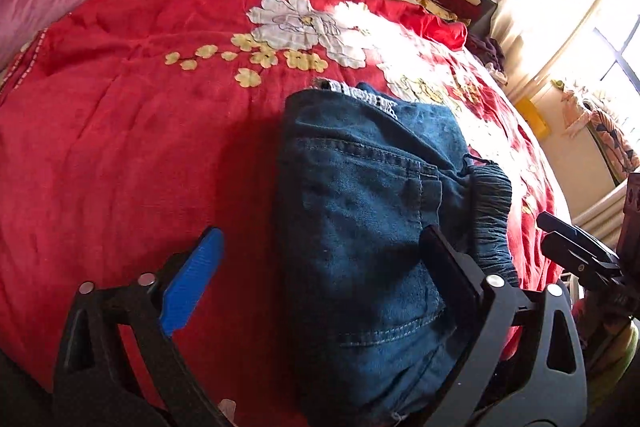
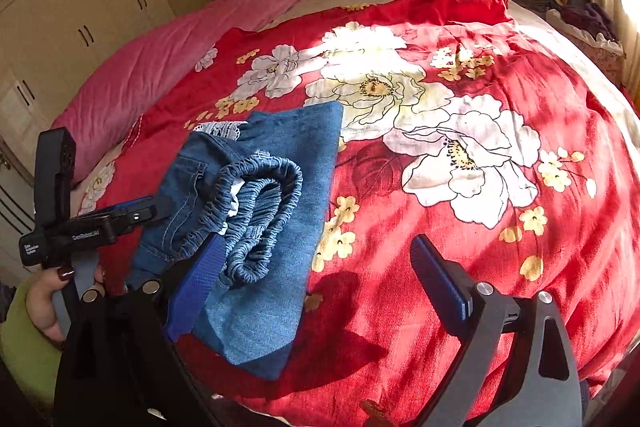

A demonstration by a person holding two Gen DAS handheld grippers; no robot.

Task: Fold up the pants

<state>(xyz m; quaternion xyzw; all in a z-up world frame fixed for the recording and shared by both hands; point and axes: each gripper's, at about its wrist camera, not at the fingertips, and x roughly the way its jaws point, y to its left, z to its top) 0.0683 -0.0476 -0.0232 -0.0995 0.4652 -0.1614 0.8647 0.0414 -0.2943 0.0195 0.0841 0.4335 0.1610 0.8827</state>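
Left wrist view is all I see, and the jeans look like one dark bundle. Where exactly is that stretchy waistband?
Observer: The waistband lies curled in a loop on top of the folded jeans.
Operator: Is the other gripper grabbing it?
Observer: No, the right gripper is open. One finger is by the waistband and the other hangs over the red bedspread.
Operator: Who holds my camera?
Observer: A hand with dark-painted nails holds it.
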